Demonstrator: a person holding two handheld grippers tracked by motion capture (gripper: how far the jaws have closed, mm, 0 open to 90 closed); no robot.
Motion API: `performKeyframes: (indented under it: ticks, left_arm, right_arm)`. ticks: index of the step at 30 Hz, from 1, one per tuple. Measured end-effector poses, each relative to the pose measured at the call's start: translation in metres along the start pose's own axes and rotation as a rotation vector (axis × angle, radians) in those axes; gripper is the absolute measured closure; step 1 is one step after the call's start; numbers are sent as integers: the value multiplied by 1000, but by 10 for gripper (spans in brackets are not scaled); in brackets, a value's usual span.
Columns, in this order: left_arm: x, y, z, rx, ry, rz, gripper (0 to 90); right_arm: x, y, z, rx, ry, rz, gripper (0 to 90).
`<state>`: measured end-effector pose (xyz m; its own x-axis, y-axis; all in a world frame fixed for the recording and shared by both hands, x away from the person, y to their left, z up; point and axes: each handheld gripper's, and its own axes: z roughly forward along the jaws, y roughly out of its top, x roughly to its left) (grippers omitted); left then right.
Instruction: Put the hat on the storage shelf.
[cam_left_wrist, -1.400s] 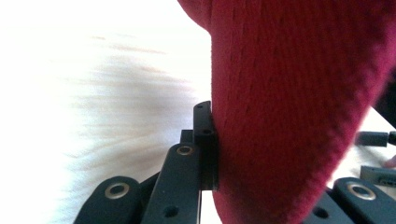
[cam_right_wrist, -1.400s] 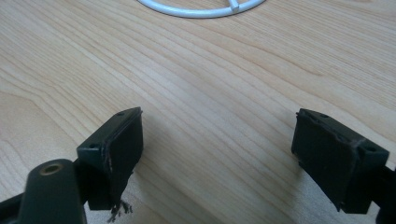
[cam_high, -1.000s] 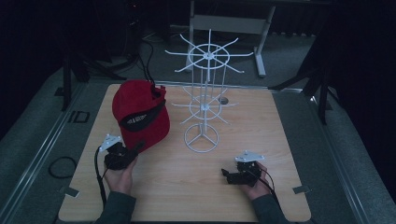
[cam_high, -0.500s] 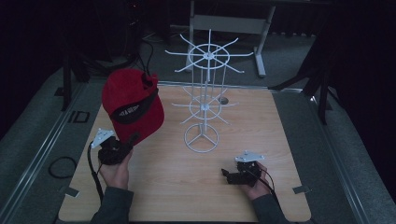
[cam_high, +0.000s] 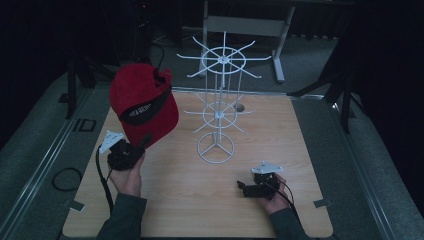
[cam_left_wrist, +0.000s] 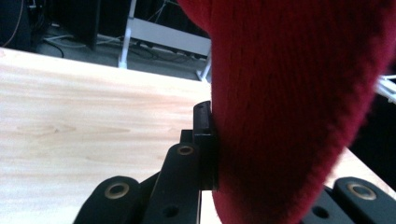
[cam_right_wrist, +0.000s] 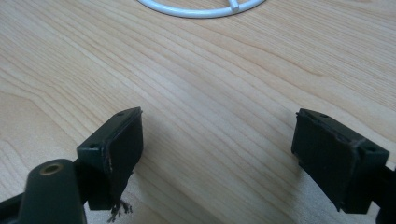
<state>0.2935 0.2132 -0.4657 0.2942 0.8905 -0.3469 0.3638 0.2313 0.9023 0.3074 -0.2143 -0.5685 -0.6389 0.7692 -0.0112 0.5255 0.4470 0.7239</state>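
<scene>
A red cap (cam_high: 142, 102) with a black band is held up above the left of the wooden table (cam_high: 280, 135), tilted, its brim pinched by my left gripper (cam_high: 142, 143). In the left gripper view the red fabric (cam_left_wrist: 289, 107) is clamped between the jaws. A white wire hat rack (cam_high: 220, 100) with spoked hooks stands mid-table on a ring base (cam_right_wrist: 201, 9). My right gripper (cam_high: 244, 189) rests low at the front right of the table, open, with bare wood between its pads (cam_right_wrist: 123, 149).
Beyond the table's far edge stands a grey metal frame (cam_high: 245, 25) on the floor. A black cable (cam_high: 62, 177) loops on the grey floor at the left. Dark surroundings lie on both sides.
My left gripper has raised the cap up and slightly right, toward the rack, turning it more upright. The right gripper has stayed put.
</scene>
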Motion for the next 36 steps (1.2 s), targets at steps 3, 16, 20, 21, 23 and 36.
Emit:
performKeyframes:
  ticks: [3, 16, 20, 21, 23, 36]
  left_arm:
    - [-4, 5, 2, -17, -8, -1, 857]
    - [-16, 16, 6, -59, -30, -9, 856]
    - [-18, 20, 7, -73, -34, -14, 856]
    - [-19, 21, 7, -76, -33, -13, 856]
    - [-20, 23, 7, -82, -37, -17, 856]
    - [-24, 33, 6, -107, -32, -19, 856]
  right_arm:
    - [0, 0, 0, 0, 0, 1, 165]
    - [0, 0, 0, -1, -1, -1, 165]
    - [0, 0, 0, -2, -1, 0, 165]
    - [0, 0, 0, -2, -1, 0, 165]
    - [0, 0, 0, -2, -1, 0, 165]
    - [0, 0, 0, 0, -1, -1, 165]
